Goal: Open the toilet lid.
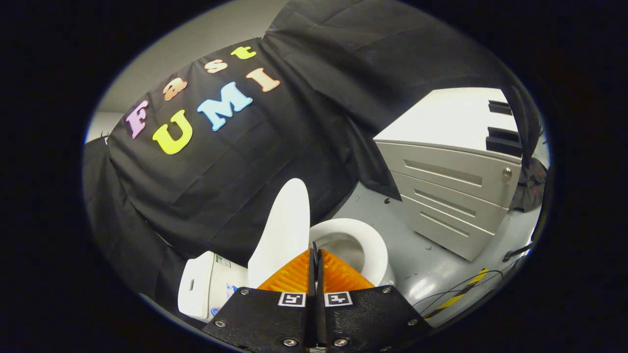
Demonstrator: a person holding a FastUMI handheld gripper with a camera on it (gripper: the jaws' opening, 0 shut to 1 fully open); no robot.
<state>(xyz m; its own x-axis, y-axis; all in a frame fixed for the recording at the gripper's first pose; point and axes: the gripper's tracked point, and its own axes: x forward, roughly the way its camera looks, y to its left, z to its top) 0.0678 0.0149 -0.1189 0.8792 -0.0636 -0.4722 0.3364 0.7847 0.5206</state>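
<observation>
The hand-held gripper (314, 255) has its two orange ribbed fingers (289, 277) pressed flat together, clenched with nothing between them. Just beyond the fingertips stands the white toilet (378, 250), its open bowl and seat ring lying directly ahead and a little to the right of the tips. The toilet lid (282, 230) is already raised: it stands up on edge just ahead and left of the fingers, leaning back toward the cistern (203, 289), which sits further left and close beside the gripper's black body. The lid's lower edge is hidden behind the left finger, so whether the finger touches it I cannot tell; it looks very close at least. Past the toilet to the right, well apart from the fingers, a pale grey drawer cabinet (451, 191) with three drawer fronts stands on the grey floor (427, 264). Nearer, right of the gripper, a yellow-and-black striped strip (458, 294) and thin dark cables (515, 252) lie on that floor. Black cloth hangs behind the toilet and cabinet.
</observation>
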